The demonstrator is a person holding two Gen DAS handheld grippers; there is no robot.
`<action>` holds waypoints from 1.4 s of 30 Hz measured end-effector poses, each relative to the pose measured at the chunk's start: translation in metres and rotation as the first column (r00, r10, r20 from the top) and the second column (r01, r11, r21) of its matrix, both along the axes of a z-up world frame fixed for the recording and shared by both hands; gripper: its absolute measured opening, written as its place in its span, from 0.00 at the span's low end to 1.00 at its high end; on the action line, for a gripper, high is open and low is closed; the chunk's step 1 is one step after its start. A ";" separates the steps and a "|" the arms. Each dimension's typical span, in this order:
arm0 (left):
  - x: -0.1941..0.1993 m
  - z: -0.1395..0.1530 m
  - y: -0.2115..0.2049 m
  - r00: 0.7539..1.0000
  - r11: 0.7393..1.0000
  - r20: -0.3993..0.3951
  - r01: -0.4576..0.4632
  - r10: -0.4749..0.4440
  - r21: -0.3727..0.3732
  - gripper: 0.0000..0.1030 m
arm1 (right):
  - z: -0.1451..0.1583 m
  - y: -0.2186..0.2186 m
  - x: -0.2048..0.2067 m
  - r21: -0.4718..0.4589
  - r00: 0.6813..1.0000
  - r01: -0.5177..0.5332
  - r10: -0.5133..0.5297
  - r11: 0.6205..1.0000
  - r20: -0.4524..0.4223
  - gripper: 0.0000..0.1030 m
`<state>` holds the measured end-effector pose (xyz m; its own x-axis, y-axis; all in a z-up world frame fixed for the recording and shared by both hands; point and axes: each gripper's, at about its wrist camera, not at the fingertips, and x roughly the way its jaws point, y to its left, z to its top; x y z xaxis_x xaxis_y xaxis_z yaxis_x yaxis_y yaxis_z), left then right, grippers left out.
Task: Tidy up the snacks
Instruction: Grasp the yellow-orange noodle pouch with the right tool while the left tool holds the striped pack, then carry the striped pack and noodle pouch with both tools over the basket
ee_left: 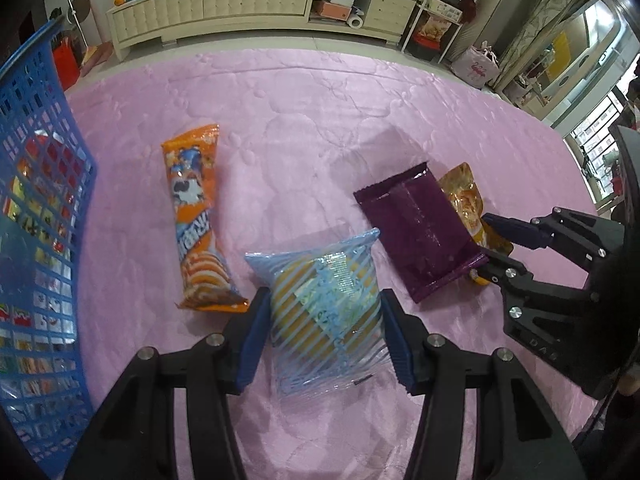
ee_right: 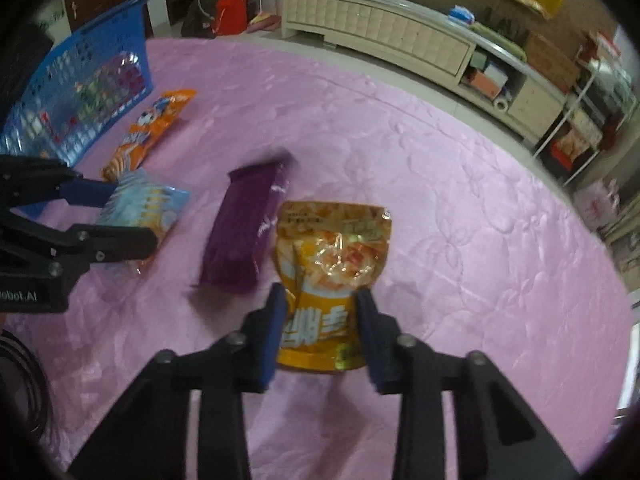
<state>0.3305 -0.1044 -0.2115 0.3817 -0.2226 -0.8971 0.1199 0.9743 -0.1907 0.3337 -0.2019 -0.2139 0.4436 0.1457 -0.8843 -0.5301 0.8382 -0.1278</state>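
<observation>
on the pink bedspread we've got the blue basket way off on our left. left gripper jaws pinch the striped blue packet, so that hand's nearer the basket. right gripper jaws squeeze the yellow pouch by its bottom end, long axis running straight away from them, purple packet just beside it.

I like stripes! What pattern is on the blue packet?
Diagonal blue stripes on the packet, clearest in the left wrist view.
</observation>
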 end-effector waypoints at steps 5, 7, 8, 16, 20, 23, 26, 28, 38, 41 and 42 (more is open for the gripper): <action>-0.001 0.005 0.000 1.000 1.000 0.009 0.005 -0.004 -0.025 0.50 | 0.000 -0.001 -0.001 0.019 0.998 0.061 -0.061 0.998 0.005 0.32; -0.004 0.011 0.000 1.000 1.000 0.021 0.011 -0.011 -0.027 0.50 | 0.001 -0.002 -0.003 0.026 0.998 0.065 -0.066 0.998 0.008 0.30; -0.007 0.014 0.000 0.999 0.999 0.029 0.017 -0.016 -0.028 0.50 | 0.002 -0.003 -0.005 0.041 0.998 0.068 -0.069 0.997 0.005 0.28; -0.033 0.038 0.006 0.996 0.999 0.082 0.039 -0.037 -0.013 0.50 | 0.013 -0.010 -0.040 0.102 0.995 0.098 -0.096 0.990 -0.023 0.26; -0.047 0.049 0.013 0.994 0.999 0.103 0.035 -0.033 -0.011 0.49 | 0.030 -0.004 -0.060 0.120 0.995 0.100 -0.100 0.988 -0.005 0.25; -0.057 0.057 0.018 0.992 1.000 0.122 0.027 -0.025 -0.010 0.49 | 0.049 0.004 -0.076 0.130 0.995 0.096 -0.099 0.987 0.021 0.25; -0.067 0.069 0.028 0.991 0.999 0.129 0.025 -0.022 -0.024 0.49 | 0.071 0.012 -0.087 0.139 0.995 0.080 -0.088 0.987 0.056 0.25; -0.071 0.076 0.033 0.989 0.999 0.145 0.020 -0.016 -0.028 0.49 | 0.084 0.019 -0.093 0.147 0.993 0.069 -0.081 0.987 0.080 0.25; -0.104 0.117 0.064 0.971 1.000 0.238 -0.006 0.013 -0.031 0.49 | 0.131 0.053 -0.113 0.198 0.987 0.014 -0.044 0.980 0.151 0.25; -0.111 0.125 0.079 0.967 0.999 0.254 -0.020 0.027 -0.032 0.49 | 0.144 0.069 -0.124 0.212 0.983 -0.022 -0.018 0.977 0.182 0.26; -0.112 0.127 0.085 0.965 0.999 0.260 -0.024 0.031 -0.031 0.49 | 0.148 0.074 -0.127 0.214 0.982 -0.034 -0.007 0.976 0.189 0.26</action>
